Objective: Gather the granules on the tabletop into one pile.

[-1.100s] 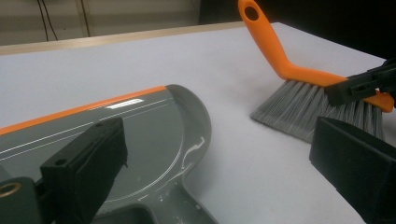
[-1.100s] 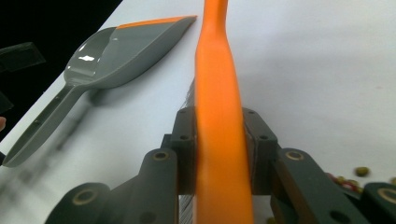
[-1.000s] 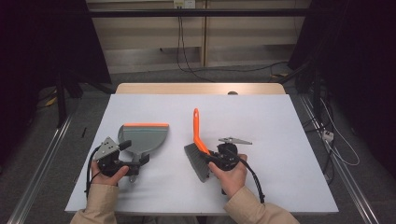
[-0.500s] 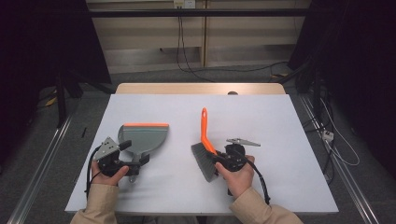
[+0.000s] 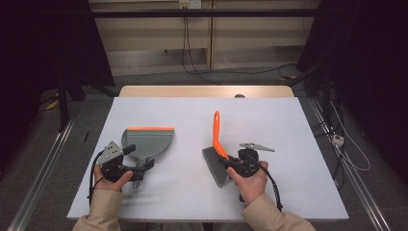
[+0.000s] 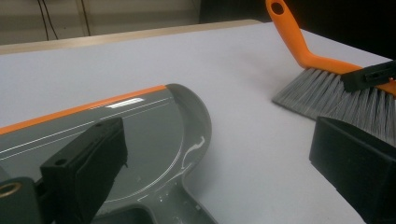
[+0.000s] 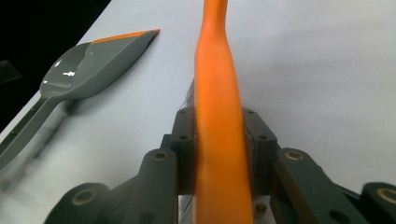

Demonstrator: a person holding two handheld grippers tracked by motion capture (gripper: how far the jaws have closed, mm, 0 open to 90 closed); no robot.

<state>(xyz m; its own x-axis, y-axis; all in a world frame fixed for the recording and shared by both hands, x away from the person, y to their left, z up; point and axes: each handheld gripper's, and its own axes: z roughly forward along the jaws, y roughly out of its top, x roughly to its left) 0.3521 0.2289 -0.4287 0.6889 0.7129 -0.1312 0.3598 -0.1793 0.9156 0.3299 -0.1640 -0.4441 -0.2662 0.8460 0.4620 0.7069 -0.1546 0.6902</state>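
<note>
In the high view the right gripper (image 5: 234, 162), lower centre-right of the frame, pinches the orange plastic hand brush with grey bristles (image 5: 217, 144); the right gripper view shows both black jaws pressed against the sides of the orange handle (image 7: 215, 116). The brush's long axis runs almost straight up the frame, handle tip toward the far edge of the white table (image 5: 269, 120), bristle head low beside the hand. The grey plastic dustpan with an orange front lip (image 5: 146, 142) lies flat at lower left of the high view, well apart from the brush, its lip turned to the top of the frame and its stem pointing back to the left gripper (image 5: 139, 166). That gripper's jaws stand spread in the left gripper view, one jaw over the pan (image 6: 140, 135), the other off to the lower right; nothing is clamped. A sweep would likely have to travel leftward across the frame, bristles toward the pan, which the left gripper is nearer to steady
</note>
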